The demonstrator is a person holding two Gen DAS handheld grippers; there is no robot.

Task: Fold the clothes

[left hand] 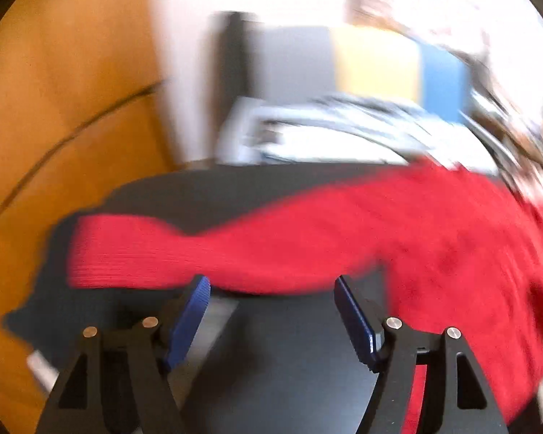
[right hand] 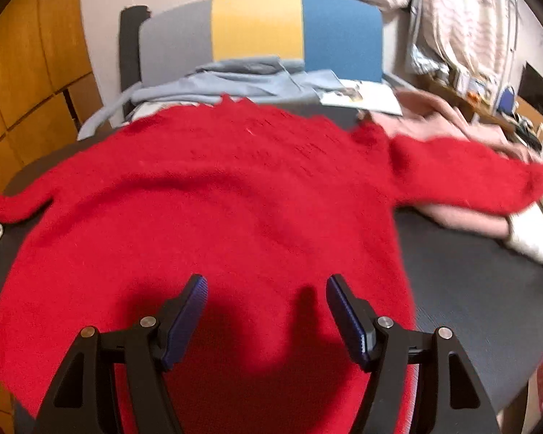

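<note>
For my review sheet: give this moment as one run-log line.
stage: pre-fold | red sweater spread flat on dark table | left gripper open, facing sleeve | right gripper open above hem | nothing grasped

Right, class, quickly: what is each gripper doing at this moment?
Left gripper: open, holding nothing, near the red sweater's sleeve.
Right gripper: open, holding nothing, above the red sweater.

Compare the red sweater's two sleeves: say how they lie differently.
The left sleeve lies alone on the dark table, its ribbed cuff flat and a twist partway along; the right sleeve drapes over a pink garment instead of bare table. The left sleeve sits just beyond the open left gripper; the right sleeve lies far from the open right gripper, which hovers over the body. Both stretch outward, unfolded.
</note>
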